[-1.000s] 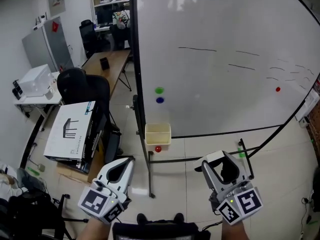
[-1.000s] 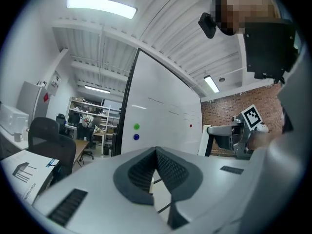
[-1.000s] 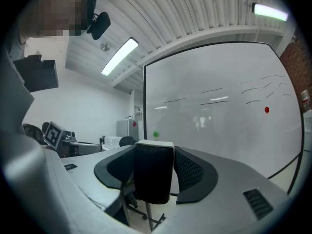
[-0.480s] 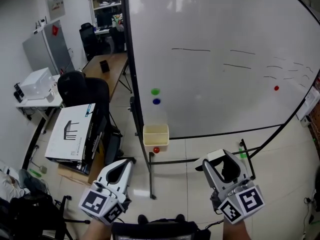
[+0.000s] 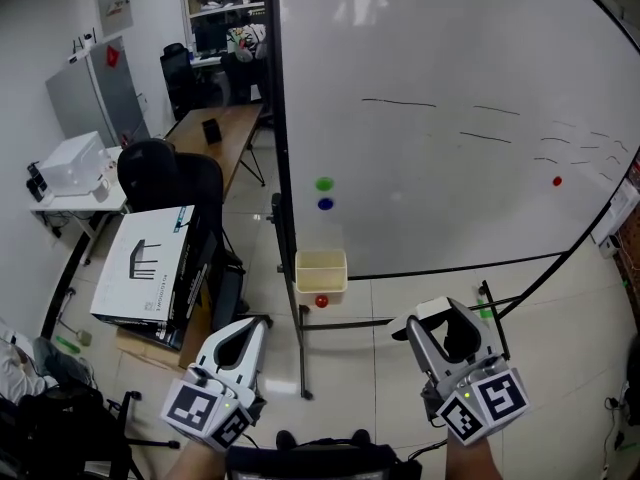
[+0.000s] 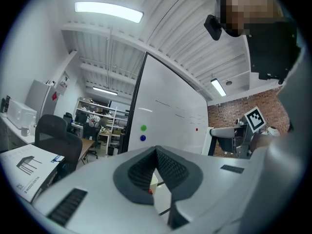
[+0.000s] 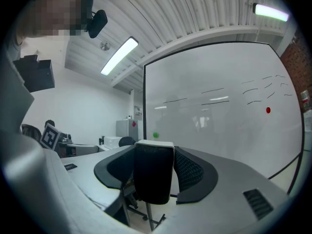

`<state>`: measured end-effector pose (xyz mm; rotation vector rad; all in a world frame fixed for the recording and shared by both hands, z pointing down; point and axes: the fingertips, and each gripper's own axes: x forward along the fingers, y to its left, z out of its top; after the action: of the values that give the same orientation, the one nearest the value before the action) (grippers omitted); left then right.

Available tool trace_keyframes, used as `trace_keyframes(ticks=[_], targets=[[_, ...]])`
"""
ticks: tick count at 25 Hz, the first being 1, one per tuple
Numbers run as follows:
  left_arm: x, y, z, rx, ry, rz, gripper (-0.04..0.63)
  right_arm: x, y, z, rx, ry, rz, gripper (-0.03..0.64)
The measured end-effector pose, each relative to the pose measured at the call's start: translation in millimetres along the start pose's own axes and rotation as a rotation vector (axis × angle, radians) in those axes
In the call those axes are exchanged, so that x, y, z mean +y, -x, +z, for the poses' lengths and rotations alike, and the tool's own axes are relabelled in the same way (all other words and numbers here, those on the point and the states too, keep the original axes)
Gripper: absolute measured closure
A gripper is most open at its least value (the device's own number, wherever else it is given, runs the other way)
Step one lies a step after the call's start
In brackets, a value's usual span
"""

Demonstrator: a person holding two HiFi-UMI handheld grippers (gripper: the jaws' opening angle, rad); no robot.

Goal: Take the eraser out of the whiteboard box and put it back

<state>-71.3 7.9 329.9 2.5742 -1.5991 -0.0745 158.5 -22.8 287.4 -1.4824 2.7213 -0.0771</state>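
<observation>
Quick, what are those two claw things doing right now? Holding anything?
The left gripper: closed, nothing in it.
The right gripper: closed on the eraser.

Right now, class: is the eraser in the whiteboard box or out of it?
Out: the eraser sits gripped in the right gripper, well apart from the box at the whiteboard's lower corner.

office chair (image 5: 168,175) beside white carton (image 5: 140,268) | wooden desk (image 5: 218,133) behind | green magnet (image 5: 323,183) above blue magnet (image 5: 324,204)
</observation>
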Motion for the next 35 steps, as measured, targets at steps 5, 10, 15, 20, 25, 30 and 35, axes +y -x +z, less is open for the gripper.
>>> trace_keyframes(ticks=[5,10,15,20,25,30,35], targets=[[31,11,-1,0.003,0.014,0.024,0.578,21,-20,-3,0.003,-0.011,-0.028,0.347],[49,12,-6,0.013,0.007,-0.052,0.578,46,-51,-11,-0.002,-0.013,-0.039,0.347],[66,-8,-8,0.019,0.015,-0.055,0.578,56,-90,-18,0.009,-0.012,-0.010,0.347],[81,-44,-10,0.045,0.009,0.006,0.578,37,-131,-24,0.005,-0.037,0.050,0.347],[85,-87,-7,0.067,-0.040,0.066,0.578,7,-171,-36,0.024,-0.030,0.114,0.347],[93,-124,-12,0.088,-0.054,0.129,0.578,-9,-206,-53,0.042,-0.020,0.173,0.347],[111,-150,-31,0.132,-0.028,0.140,0.578,-15,-237,-76,0.074,-0.051,0.165,0.347]])
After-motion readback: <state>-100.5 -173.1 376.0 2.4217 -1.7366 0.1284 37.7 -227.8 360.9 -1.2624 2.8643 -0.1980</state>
